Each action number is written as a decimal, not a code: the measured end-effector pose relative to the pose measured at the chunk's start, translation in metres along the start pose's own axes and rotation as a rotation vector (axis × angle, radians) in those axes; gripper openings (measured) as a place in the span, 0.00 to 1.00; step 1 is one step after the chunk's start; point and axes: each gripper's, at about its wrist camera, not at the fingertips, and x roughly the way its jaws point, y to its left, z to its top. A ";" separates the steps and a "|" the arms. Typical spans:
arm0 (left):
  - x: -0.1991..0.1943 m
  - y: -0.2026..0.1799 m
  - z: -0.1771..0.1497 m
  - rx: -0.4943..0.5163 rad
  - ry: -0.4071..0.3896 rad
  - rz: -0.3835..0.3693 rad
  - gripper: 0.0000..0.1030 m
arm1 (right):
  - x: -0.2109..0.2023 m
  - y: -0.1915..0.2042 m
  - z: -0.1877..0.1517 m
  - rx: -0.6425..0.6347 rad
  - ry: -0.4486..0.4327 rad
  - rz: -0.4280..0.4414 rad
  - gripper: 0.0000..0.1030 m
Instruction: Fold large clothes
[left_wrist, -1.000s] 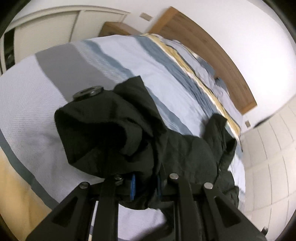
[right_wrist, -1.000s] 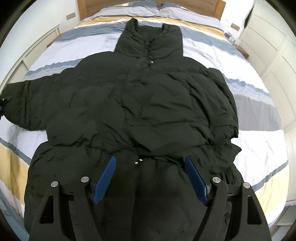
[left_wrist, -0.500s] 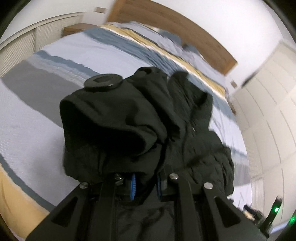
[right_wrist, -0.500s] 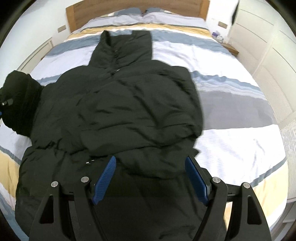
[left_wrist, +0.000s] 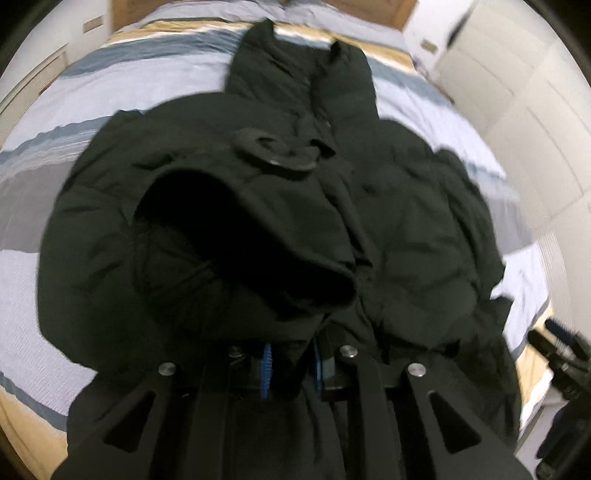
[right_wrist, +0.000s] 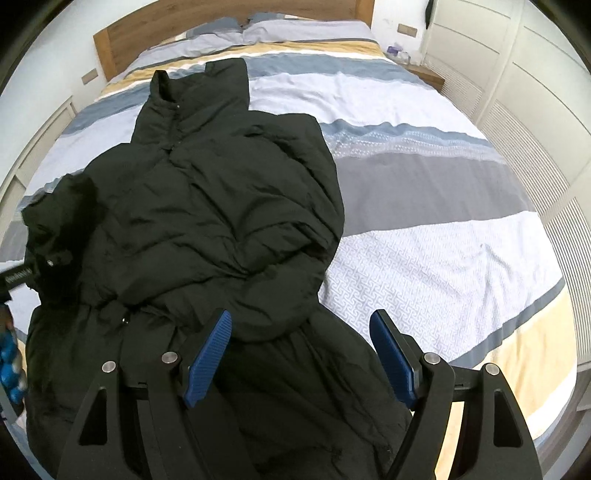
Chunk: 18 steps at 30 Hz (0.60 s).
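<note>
Sleeve cuff is being gripped by the clenched left gripper above the jacket, which is lying on the bed, for folding inward; the right gripper is hovering over the jacket's hem, released, ready to assist.

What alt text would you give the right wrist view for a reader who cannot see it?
A black puffer jacket lies on a striped bed, its right sleeve already folded over the body. The right gripper hovers open above the jacket's lower part, holding nothing. At the left edge, the left gripper pinches the other sleeve.
</note>
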 end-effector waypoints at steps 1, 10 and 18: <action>0.004 -0.004 -0.003 0.017 0.004 0.004 0.20 | 0.001 0.000 0.000 0.000 0.002 0.001 0.74; -0.024 -0.012 -0.016 0.073 -0.030 -0.138 0.44 | 0.004 0.024 0.006 -0.035 0.000 0.019 0.74; -0.057 0.038 -0.009 0.039 -0.100 -0.101 0.44 | -0.004 0.077 0.021 -0.118 -0.033 0.071 0.74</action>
